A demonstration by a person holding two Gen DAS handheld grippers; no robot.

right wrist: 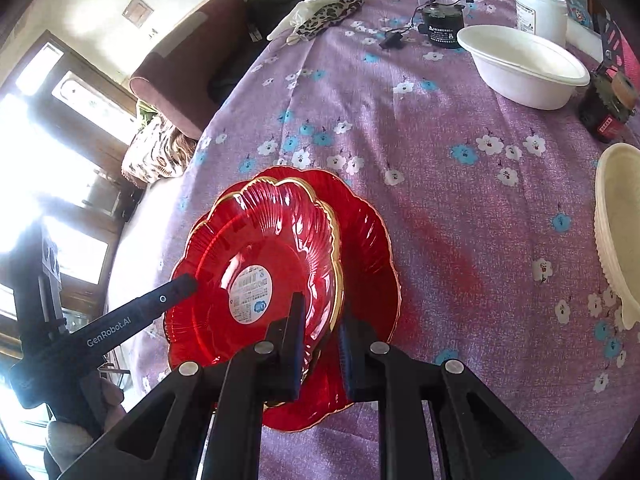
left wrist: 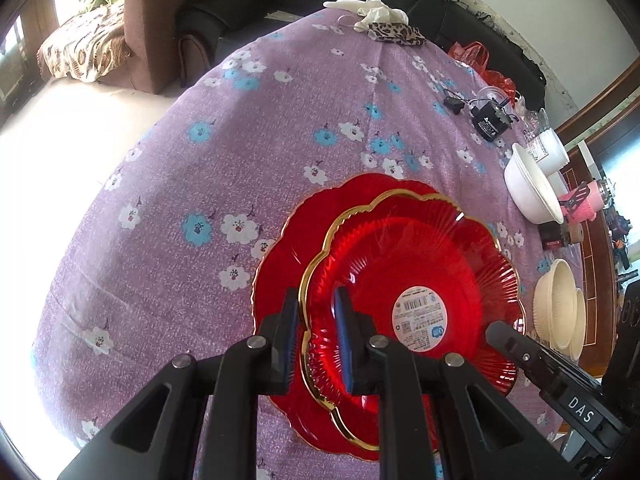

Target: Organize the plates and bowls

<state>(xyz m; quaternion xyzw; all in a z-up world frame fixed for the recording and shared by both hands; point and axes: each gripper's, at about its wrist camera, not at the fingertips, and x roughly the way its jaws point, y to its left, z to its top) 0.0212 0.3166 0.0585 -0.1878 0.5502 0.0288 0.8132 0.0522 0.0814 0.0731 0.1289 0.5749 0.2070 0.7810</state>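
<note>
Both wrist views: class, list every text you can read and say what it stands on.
"DAS": on the black right gripper.
"GenRobot.AI": on the black left gripper.
Round white sticker on the upper red scalloped glass plate: too small.
Black adapter's label: blurred.

Black left gripper (left wrist: 316, 312), blue pads, silver screws; right gripper (right wrist: 320, 320) alike.

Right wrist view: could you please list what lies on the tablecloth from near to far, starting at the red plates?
Red plates → white bowl → black adapter → leopard-print cloth.
</note>
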